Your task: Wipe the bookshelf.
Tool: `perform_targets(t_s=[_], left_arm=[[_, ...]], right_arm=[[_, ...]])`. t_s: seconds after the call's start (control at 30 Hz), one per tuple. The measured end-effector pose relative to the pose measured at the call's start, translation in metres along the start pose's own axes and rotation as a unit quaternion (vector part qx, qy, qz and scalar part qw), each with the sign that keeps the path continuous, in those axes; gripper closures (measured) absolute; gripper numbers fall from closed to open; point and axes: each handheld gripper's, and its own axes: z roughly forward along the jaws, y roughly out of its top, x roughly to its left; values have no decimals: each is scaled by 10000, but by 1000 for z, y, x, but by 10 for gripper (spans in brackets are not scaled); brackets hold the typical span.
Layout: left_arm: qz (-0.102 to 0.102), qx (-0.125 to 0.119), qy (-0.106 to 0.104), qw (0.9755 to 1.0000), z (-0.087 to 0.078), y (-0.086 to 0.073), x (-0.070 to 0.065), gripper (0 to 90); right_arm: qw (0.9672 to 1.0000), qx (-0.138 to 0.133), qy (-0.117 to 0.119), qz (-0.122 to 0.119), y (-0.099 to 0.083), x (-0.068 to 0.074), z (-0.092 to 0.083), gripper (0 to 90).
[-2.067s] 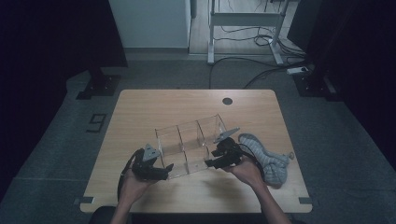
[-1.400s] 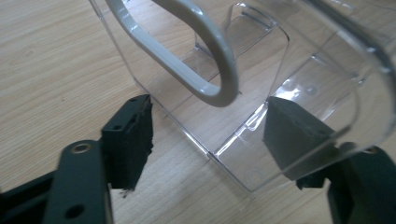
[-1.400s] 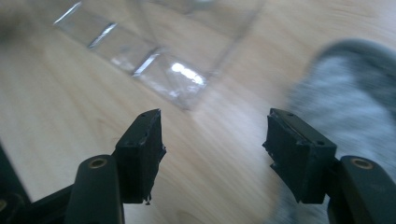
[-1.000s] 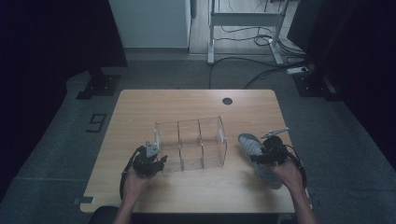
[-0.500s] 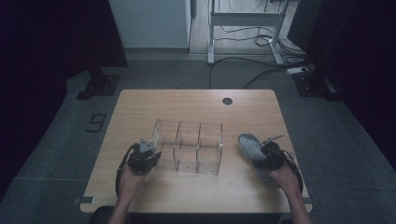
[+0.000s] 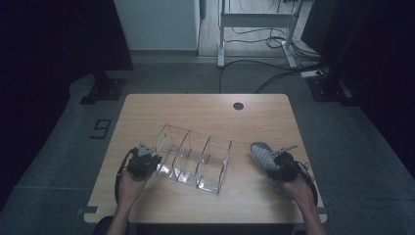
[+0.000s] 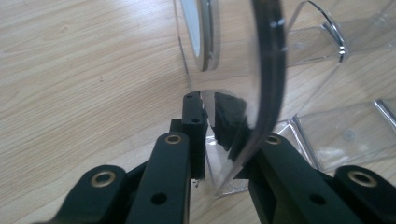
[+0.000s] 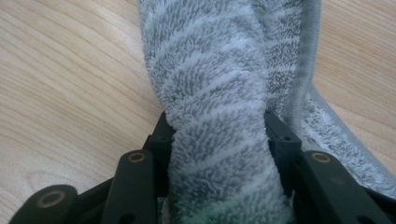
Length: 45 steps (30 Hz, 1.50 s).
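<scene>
Right, left tool [image 6: 143, 164] is clamped narrow on the left end wall of the clear three-bay organizer [image 6: 195, 157]; the left gripper view shows the acrylic edge [image 7: 268, 70] pinched between the two black jaws, which have just been closing. The organizer sits mid-bench, nearer the front edge, long axis running roughly left to right but skewed, its left end farther from the front edge than its right.

Right tool [image 6: 278, 164] has its jaws around a bunched fold of the grey striped towel [image 6: 262, 154], near the bench's front-right corner. The right gripper view shows the pile [image 8: 219, 107] squeezed between the jaws, which have also just been closing, so I read that as a grip.

Key relation: the towel lies to the right of the organizer, apart from it, with bare bench [image 6: 205, 110] between. The nearest open bay faces the right hand, so I expect the right tool carries the towel leftward into it while the left tool steadies the organizer.
</scene>
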Motion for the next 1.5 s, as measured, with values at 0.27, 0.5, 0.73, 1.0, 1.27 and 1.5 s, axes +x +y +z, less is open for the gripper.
perform_targets(t_s=[0.27,0.5,0.73,1.0,1.27,1.5], left_arm=[[-73,-25,-8,10000,-1,-1,4,861],[-84,-53,-69,9999,0,-1,6,859],[-69,-85,-76,9999,1,-2,6,859],[-32,-114,-85,9999,2,-2,6,861],[-76,-145,-135,9998,3,-2,7,862],[-43,-149,-122,9998,3,-2,7,863]], right_arm=[[9999,51,-125,-38,-1,4,-2,648],[10000,-34,-47,-56,1,6,-9,654],[9993,-309,190,-60,5,10,-24,653],[9976,-525,417,-144,14,20,-40,649],[9941,-711,760,-293,28,38,-53,648],[9916,-757,876,-577,45,57,-55,647]])
